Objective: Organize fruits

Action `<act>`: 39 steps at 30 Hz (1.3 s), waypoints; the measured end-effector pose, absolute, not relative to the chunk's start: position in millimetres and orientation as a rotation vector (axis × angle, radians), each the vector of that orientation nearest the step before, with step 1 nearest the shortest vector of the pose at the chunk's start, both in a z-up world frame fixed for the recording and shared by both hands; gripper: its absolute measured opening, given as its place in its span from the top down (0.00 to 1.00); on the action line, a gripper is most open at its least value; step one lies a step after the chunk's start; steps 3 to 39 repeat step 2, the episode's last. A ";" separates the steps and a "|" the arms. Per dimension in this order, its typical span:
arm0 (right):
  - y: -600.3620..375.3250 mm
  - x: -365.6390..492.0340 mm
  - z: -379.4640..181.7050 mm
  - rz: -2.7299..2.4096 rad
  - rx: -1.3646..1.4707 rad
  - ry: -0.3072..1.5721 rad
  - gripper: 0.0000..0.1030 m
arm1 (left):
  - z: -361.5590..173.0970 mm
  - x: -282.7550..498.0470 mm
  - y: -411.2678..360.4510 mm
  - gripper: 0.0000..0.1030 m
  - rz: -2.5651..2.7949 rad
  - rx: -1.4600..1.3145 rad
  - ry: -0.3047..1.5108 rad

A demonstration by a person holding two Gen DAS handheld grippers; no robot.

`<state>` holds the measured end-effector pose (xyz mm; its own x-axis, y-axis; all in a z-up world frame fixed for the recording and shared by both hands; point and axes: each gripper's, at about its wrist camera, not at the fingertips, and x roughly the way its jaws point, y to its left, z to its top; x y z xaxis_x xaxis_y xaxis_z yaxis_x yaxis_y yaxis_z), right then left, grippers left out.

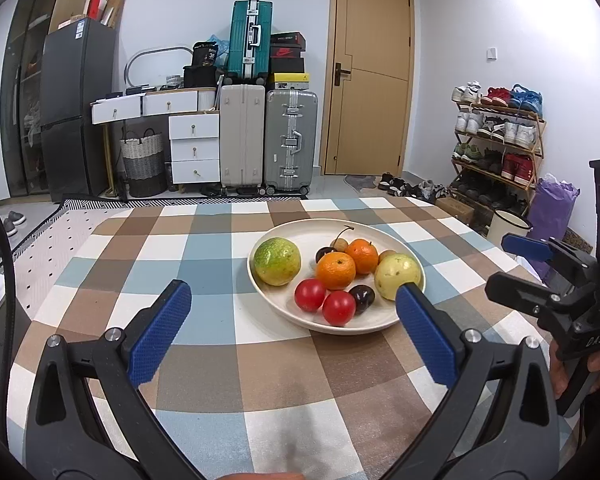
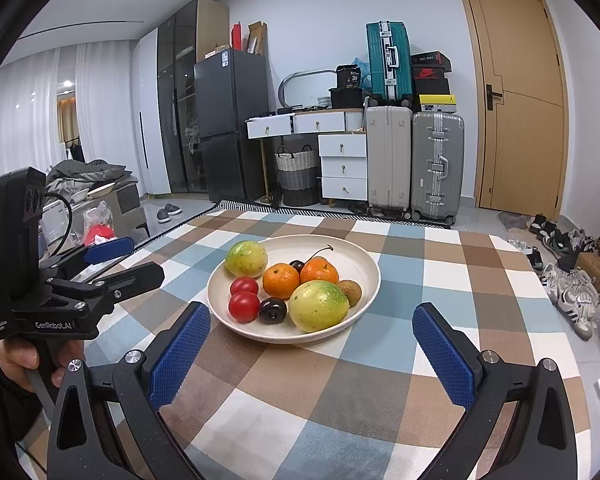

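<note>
Fruits lie together in a shallow white bowl (image 1: 364,326) resting on the counter (image 1: 260,376), which is covered by a checked cloth of brown, blue and white squares. Contents of the bowl: a green-yellow round fruit (image 1: 277,261) at the left side in the left wrist view; a second, paler yellow-green fruit (image 1: 396,274) at the right rim; two oranges (image 1: 336,270) touching one another near the centre; two red tomatoes (image 1: 310,295) side by side at the near edge; a dark plum (image 1: 362,298) just beside the tomatoes; a dark cherry (image 1: 323,253) with a curved stem behind the oranges; and a small brownish fruit (image 2: 350,292), partly hidden.

Left tool (image 1: 294,334): fingers spread wide, blue pads apart, holding nothing, poised above the cloth on the near side of the bowl. Right tool (image 2: 312,354): likewise spread and empty, also short of the bowl's near rim. Each tool appears at the edge of the other's view, gripped by a hand (image 2: 24,360). Neither tool touches the bowl or any fruit.

Background: suitcases (image 1: 242,136), a white drawer unit (image 1: 194,148), a wooden door (image 1: 370,76).
</note>
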<state>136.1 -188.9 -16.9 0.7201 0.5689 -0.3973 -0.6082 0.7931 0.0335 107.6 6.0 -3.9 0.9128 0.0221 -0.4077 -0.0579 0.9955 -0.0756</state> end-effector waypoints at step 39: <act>-189.1 137.3 -17.7 0.653 -0.106 0.408 0.00 | -4.9 107.2 5.2 0.01 0.042 -0.083 0.421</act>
